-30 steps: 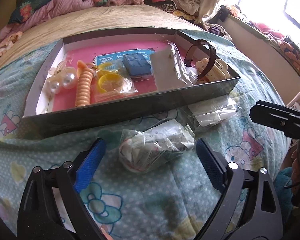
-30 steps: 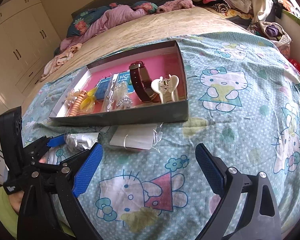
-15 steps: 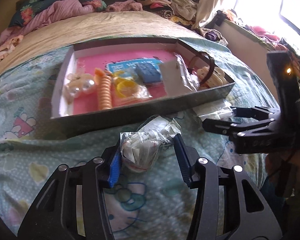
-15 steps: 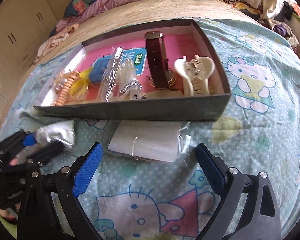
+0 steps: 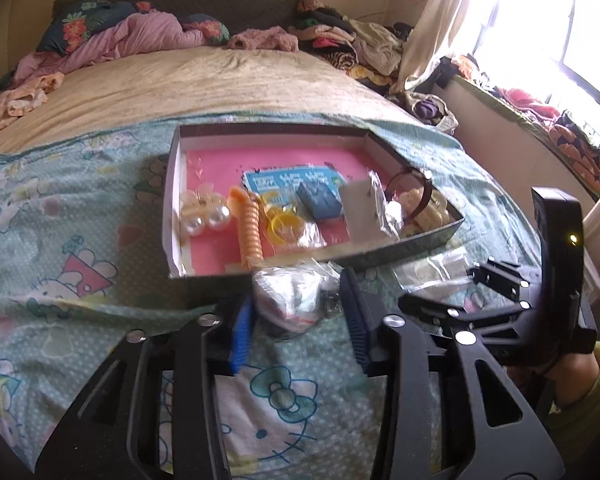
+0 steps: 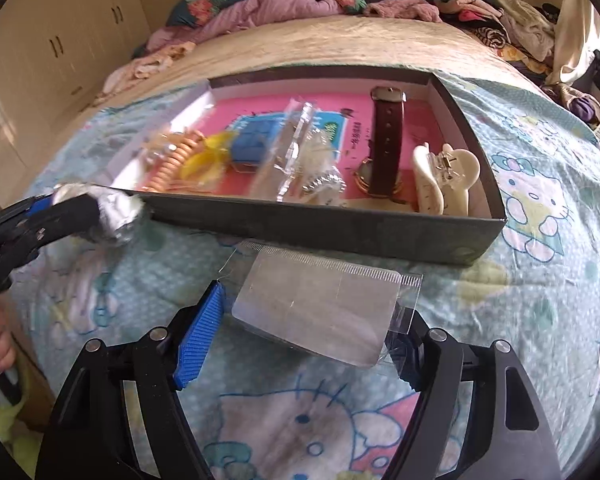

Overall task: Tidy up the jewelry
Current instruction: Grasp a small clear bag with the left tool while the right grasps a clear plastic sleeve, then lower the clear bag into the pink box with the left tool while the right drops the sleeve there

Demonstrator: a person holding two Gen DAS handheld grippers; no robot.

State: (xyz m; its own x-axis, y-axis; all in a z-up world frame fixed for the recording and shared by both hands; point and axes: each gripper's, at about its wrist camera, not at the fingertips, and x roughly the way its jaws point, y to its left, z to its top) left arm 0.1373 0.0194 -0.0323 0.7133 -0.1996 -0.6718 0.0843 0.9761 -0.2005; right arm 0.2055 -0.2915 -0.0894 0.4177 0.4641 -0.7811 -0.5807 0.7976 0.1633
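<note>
A shallow box with a pink floor (image 5: 204, 152) (image 6: 340, 232) sits on the Hello Kitty bedspread. It holds pearl clips, an orange coil hair tie (image 5: 250, 228), yellow rings, a blue pad, a brown watch (image 6: 384, 148) and a cream claw clip (image 6: 444, 184). My left gripper (image 5: 298, 312) is shut on a crumpled clear bag of jewelry (image 5: 292, 296), lifted just before the box's near wall; it also shows in the right wrist view (image 6: 112, 208). My right gripper (image 6: 304, 344) is closed around a flat clear packet (image 6: 320, 304) in front of the box.
Piled clothes and pillows (image 5: 140, 36) lie at the head of the bed. A window ledge with more clothes (image 5: 540, 120) runs along the right. Wardrobe doors (image 6: 52, 48) stand at the left. The right gripper (image 5: 500, 304) sits close beside my left one.
My left gripper has lifted the crumpled bag toward the box's near wall. My right gripper moved forward and closed from wide open onto the flat clear packet.
</note>
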